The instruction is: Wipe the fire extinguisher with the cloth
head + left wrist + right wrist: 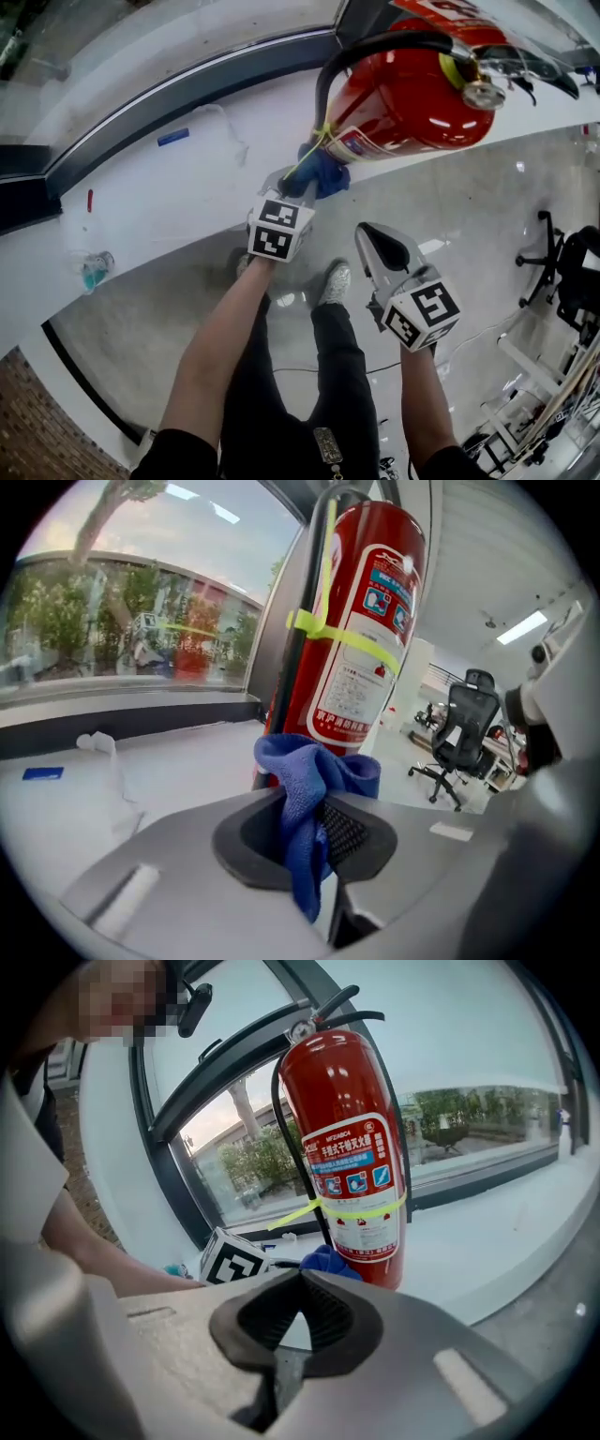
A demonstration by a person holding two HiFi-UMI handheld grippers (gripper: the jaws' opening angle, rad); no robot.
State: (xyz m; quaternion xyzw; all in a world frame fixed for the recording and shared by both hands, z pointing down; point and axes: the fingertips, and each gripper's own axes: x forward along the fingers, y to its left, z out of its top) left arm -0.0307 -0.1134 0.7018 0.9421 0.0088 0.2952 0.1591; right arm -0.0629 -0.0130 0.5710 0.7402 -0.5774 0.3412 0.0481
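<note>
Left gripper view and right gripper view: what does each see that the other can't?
Only the left gripper view shows the office chair and the left tool pinching the blue cloth. Only the right gripper view shows the gauge on the fire extinguisher and the left tool's marker cube. Both show the red fire extinguisher, its yellow strap and the blue cloth.

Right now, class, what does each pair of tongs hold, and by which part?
Left tongs clamp the blue cloth around its bunched middle; right tongs shut, empty.
</note>
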